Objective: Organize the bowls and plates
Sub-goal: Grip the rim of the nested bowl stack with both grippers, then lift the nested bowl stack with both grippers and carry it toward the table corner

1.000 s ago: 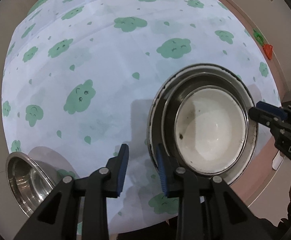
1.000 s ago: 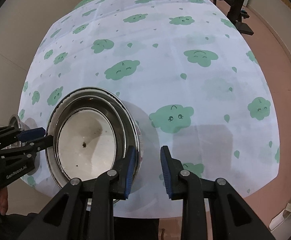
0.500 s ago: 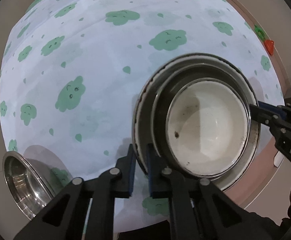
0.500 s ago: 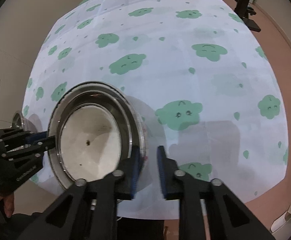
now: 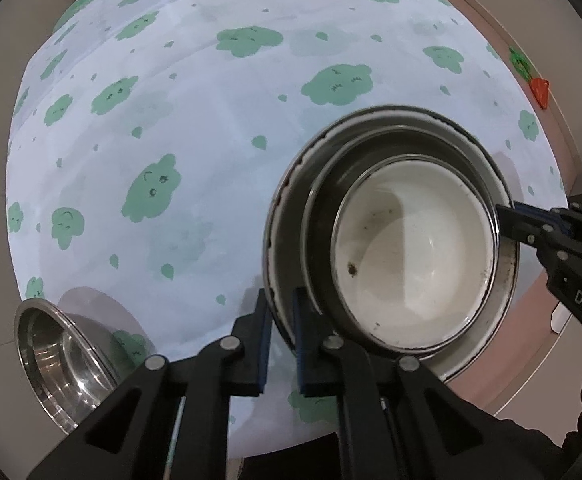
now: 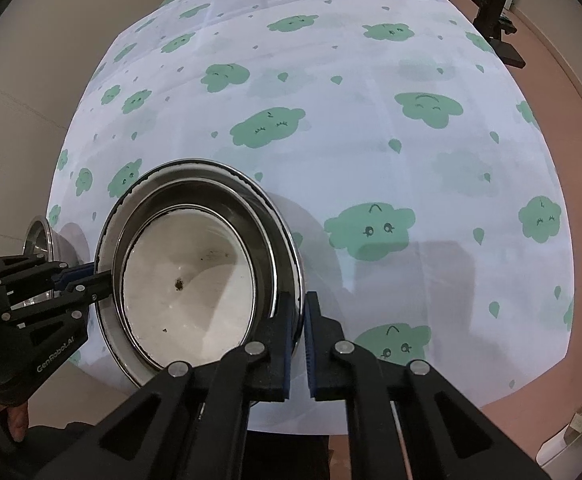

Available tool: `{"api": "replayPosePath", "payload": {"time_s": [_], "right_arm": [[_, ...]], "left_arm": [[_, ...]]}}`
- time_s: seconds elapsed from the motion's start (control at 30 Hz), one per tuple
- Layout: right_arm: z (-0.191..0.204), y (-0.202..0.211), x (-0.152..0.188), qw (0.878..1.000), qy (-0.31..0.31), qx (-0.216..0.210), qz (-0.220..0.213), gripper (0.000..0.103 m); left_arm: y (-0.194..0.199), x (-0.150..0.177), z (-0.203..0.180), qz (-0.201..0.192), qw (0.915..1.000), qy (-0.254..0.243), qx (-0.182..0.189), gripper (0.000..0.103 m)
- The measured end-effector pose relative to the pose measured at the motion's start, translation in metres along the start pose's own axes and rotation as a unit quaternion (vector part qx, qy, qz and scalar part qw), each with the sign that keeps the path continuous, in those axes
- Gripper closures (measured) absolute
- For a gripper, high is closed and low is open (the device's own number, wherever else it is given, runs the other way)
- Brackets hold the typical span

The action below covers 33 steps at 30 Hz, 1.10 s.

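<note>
The surface (image 6: 371,168), covered by a white cloth printed with green clouds, fills most of both views and is bare apart from the dishes at its near edge. The largest dish is a wide steel plate (image 5: 287,184) with a raised rim, sitting near the right of the left wrist view and near the left of the right wrist view. Nested inside it is a steel bowl (image 5: 323,216), and inside that a white-lined bowl (image 5: 415,252) with a few dark specks, so the stack already runs from widest to narrowest, which looks like the tidying the task asks for.

Both tongs grip this stack from opposite sides. The left tongs (image 5: 279,340) are pinched onto the plate's rim at its near left edge, one pad outside and one inside. The right tongs (image 6: 299,328) are clamped the same way on the opposite rim. Holding two opposite points probably keeps the loaded stack level for a lift or slide.

A separate steel bowl (image 5: 59,360) rests apart at the near left corner, seemingly yet to join the stack.
</note>
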State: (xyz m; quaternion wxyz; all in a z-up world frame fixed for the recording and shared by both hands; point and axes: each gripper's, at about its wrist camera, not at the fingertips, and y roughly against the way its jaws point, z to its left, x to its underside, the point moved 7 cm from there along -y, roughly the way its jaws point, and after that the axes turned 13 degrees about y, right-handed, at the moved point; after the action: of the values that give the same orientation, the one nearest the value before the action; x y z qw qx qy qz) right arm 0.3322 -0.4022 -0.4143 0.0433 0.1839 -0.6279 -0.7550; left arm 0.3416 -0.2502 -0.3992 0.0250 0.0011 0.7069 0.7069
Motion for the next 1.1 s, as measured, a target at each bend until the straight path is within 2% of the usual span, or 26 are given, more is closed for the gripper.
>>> {"api": "replayPosePath", "payload": {"time_s": [0.37, 1.1], "right_arm": [[0.023, 0.007, -0.022, 1.000, 0.028, 0.002, -0.005, 0.096], [0.073, 0.014, -0.060, 0.997, 0.078, 0.005, -0.015, 0.096]], "left_arm": [[0.014, -0.001, 0.017, -0.015, 0.9997, 0.019, -0.004, 0.097], [0.044, -0.004, 0.076, -0.044, 0.9972, 0.060, -0.006, 0.097]]}}
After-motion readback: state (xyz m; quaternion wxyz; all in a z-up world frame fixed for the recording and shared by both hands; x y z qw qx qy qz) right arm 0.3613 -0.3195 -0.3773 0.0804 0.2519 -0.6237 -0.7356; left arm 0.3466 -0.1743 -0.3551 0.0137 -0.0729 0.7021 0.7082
